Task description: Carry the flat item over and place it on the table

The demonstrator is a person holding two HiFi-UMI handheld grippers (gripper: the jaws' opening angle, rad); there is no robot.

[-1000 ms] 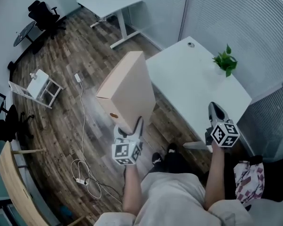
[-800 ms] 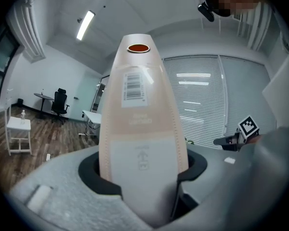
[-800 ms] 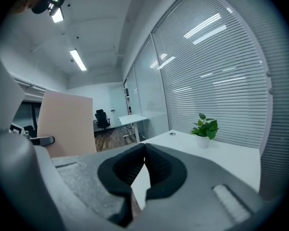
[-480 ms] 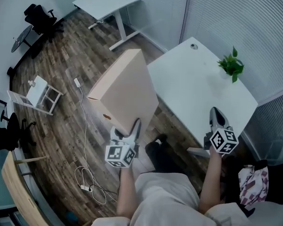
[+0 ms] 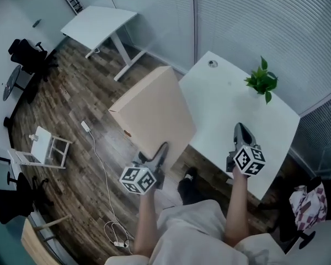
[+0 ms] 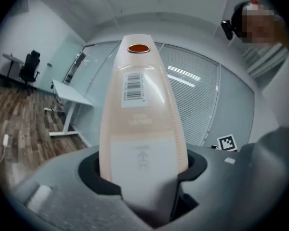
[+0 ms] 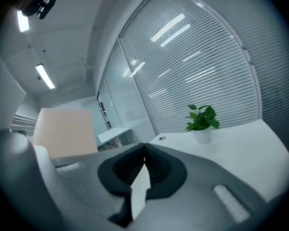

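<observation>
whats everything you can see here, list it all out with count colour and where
flat box: one, tan, edge clamped in the left gripper, beside the near table
near table: one, white, right of the box
potted plant: one, green in a white pot, on the near table's far side
far desk: one, white, by the glass wall
office chair: at least one, black, far left
small rack: one, white, on the floor at left
cable: one, white, trailing across the floor
checked bag: one, pink and white, lower right
left gripper: one, grey, shut on the flat box
right gripper: one, grey, shut, empty, by the near table's front edge
</observation>
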